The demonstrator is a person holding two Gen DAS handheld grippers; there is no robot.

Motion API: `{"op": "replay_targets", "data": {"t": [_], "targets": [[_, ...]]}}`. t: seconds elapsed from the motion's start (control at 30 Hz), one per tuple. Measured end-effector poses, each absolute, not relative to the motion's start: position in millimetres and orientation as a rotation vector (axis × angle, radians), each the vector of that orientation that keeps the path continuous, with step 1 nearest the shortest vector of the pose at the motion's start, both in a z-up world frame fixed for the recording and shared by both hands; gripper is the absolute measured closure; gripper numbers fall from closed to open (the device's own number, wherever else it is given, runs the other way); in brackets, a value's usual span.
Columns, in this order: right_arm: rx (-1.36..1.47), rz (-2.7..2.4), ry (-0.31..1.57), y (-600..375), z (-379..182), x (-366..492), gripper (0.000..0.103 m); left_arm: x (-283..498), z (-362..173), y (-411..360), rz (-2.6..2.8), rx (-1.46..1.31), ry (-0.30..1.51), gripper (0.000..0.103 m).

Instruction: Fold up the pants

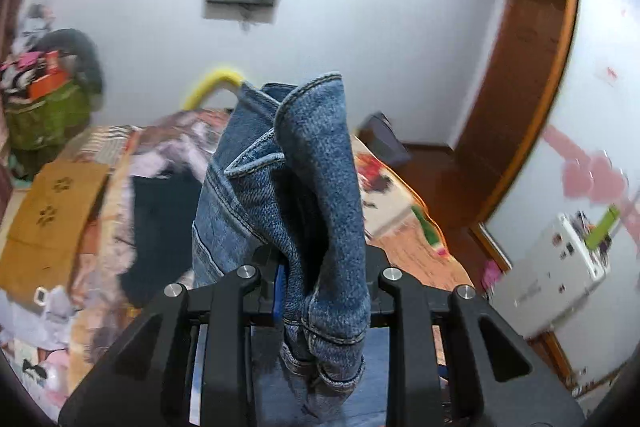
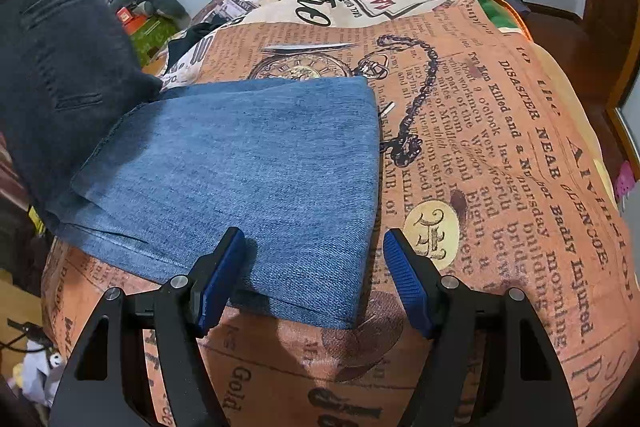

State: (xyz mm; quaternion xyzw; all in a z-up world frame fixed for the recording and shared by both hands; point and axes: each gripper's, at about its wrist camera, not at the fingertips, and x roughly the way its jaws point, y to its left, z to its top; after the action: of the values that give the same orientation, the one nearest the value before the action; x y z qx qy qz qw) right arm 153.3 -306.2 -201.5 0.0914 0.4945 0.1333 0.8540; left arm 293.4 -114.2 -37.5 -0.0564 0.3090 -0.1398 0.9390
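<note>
Left tongs (image 1: 320, 291) clenched on a bunched part of the jeans (image 1: 296, 163) — right tongs (image 2: 316, 279) released, hovering over the folded leg (image 2: 248, 163) on the bed (image 2: 500, 167).

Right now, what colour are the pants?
Blue denim pants, clearest in the right wrist view.

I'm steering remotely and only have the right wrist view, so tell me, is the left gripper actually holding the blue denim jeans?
Observer: Yes, the left gripper is shut on a bunched fold of the blue denim jeans, lifted above the bed.
Operator: Anything else lying on that bed?
Observer: A dark navy garment lies flat beyond the jeans.
Operator: And further left?
Observer: A tan cardboard sheet with paw prints sits at the bed's edge.
</note>
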Motion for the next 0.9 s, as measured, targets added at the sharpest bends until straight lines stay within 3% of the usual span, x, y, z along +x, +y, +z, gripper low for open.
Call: {"op": "replay_targets", "data": {"t": [0.3, 0.4, 0.43, 0.47, 0.53, 0.67, 0.9], "targets": [[0.237, 0.302, 1.028, -315, -197, 142, 0.035, 302, -118, -204, -0.437, -0.006, 0.907, 0.077], [0.251, 0.304, 1.024, -319, -194, 134, 0.035, 301, -133, -223, -0.450, 0.067, 0.994, 0.072], [0.252, 0.304, 1.024, -319, -193, 133, 0.035, 300, -137, -229, -0.449, 0.103, 1.012, 0.065], [0.250, 0.304, 1.023, -320, -192, 130, 0.035, 298, -140, -232, -0.466, 0.110, 1.026, 0.045], [0.246, 0.305, 1.021, -320, -190, 126, 0.035, 291, -139, -234, -0.520, 0.058, 1.019, 0.027], [0.245, 0.308, 1.021, -319, -187, 122, 0.035, 281, -123, -233, -0.542, 0.020, 0.966, 0.014], [0.251, 0.321, 1.039, -309, -191, 123, 0.032, 314, -105, -186, -0.361, 0.107, 0.844, 0.005]]}}
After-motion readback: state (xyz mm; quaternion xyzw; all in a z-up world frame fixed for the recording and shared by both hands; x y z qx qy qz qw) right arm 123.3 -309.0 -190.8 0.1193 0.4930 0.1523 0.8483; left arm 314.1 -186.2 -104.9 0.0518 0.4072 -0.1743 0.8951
